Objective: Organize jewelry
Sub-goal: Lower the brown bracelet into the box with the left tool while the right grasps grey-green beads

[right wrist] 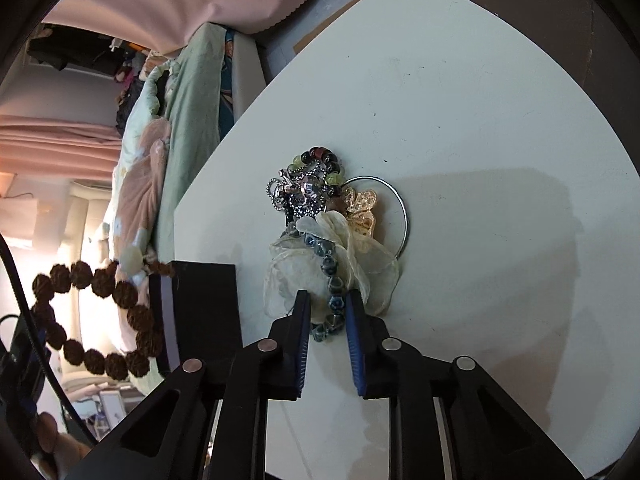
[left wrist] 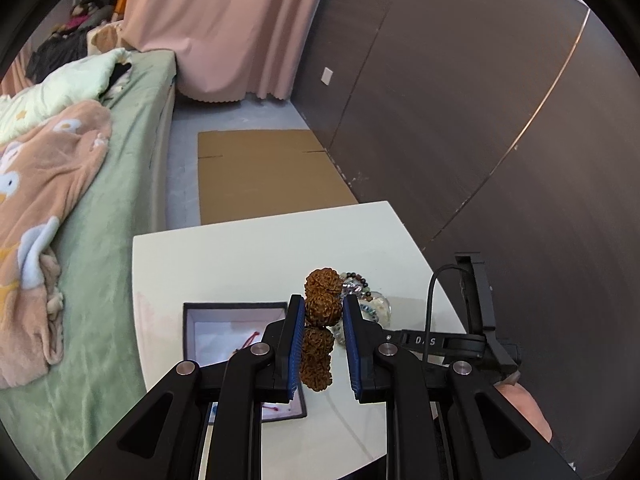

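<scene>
My left gripper (left wrist: 322, 312) is shut on a bracelet of large knobbly brown beads (left wrist: 323, 308) and holds it above the white table (left wrist: 224, 264). The bracelet hangs as a loop in the right wrist view (right wrist: 100, 280). An open dark box with a white lining (left wrist: 224, 328) sits on the table just left of my left gripper; red cord lies inside it. My right gripper (right wrist: 328, 312) is low over a heap of jewelry (right wrist: 324, 216). Its jaws stand on either side of a blue-grey bead bracelet (right wrist: 332, 280); whether they grip it I cannot tell.
The heap holds a silver hoop (right wrist: 404, 216), a gold butterfly clip (right wrist: 362, 208), a cream fabric scrunchie (right wrist: 372, 264) and dark beads. A green bed (left wrist: 120, 184) with blankets lies left of the table. Cardboard (left wrist: 264, 172) lies on the floor beyond. A dark wall is on the right.
</scene>
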A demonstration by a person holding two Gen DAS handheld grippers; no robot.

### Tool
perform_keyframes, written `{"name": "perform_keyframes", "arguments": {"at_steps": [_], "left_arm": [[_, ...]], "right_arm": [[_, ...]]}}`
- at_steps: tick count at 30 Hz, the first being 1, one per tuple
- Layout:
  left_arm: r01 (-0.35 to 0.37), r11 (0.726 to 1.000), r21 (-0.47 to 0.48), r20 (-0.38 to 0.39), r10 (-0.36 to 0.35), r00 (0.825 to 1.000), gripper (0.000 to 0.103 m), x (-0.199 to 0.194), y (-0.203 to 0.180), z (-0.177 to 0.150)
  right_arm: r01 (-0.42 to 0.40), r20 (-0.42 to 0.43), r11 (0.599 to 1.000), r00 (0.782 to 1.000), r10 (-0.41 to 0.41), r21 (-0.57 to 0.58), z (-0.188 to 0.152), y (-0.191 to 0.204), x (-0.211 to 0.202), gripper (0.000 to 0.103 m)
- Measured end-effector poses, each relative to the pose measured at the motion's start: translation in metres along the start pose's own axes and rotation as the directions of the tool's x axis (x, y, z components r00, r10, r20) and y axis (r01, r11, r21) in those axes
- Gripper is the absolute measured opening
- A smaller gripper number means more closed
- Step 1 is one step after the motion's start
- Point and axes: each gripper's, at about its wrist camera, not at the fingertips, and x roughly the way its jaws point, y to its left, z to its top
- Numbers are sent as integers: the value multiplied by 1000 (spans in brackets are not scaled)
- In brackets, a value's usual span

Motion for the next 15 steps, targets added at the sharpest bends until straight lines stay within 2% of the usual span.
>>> {"name": "perform_keyframes", "arguments": {"at_steps": [2,5,11,15], "left_arm": [[-5,1000,-9,-1,5,1000,20,-2,3,-1],[-10,1000,-17,4,10,1000,20,-8,8,-4],[-27,999,-30,10,28,1000,20,-15,17,-10],[-49,997,-53,1,49,999,20,-13,26,-15]], "right_arm": [[7,3,1000,1000,-7,4,-1,0,0,12],[-1,11,1000,1000,1,-3,-2,3,-3,12],[-93,60,993,993,98,-75,-12,24,-25,12],[-127,66,987,989,134,-100,-16,33,-31,12]]}}
